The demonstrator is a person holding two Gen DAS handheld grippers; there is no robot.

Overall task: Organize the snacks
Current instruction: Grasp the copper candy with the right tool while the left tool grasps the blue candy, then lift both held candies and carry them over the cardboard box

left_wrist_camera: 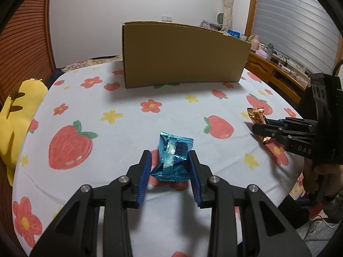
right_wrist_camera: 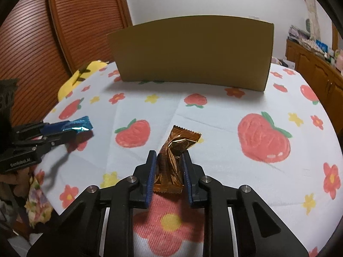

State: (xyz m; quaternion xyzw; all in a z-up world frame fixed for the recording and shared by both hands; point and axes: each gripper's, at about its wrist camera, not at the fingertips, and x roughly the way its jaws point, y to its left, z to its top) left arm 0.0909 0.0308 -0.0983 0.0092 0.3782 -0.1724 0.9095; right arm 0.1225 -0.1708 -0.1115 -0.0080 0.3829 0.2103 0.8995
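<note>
Left wrist view: the blue foil snack packet sits between the two blue-padded fingers of the left gripper, which are closed against its sides and pinching it, with its upper half sticking out past the fingertips toward the cardboard box. The right wrist view shows the matching case: the copper-brown snack packet is clamped between the pads of the right gripper, crumpled at the waist, its serrated top edge leaning forward and a little to the right. Each packet's long axis runs roughly along the fingers, pointing at the box. Both appear lifted slightly off the strawberry-print tablecloth, though how far cannot be told. The box stands ahead of both grippers at the far side of the cloth, its tall plain wall facing them and its opening out of sight, so whatever lies inside is hidden. Neither gripper looks clearly nearer the box; the left faces its left half, the right its middle. My judgement is that the next move turns on that wall: each packet must rise over the top edge before release. A yellow plush toy lies off to the box's near left, at the cloth's edge.
</note>
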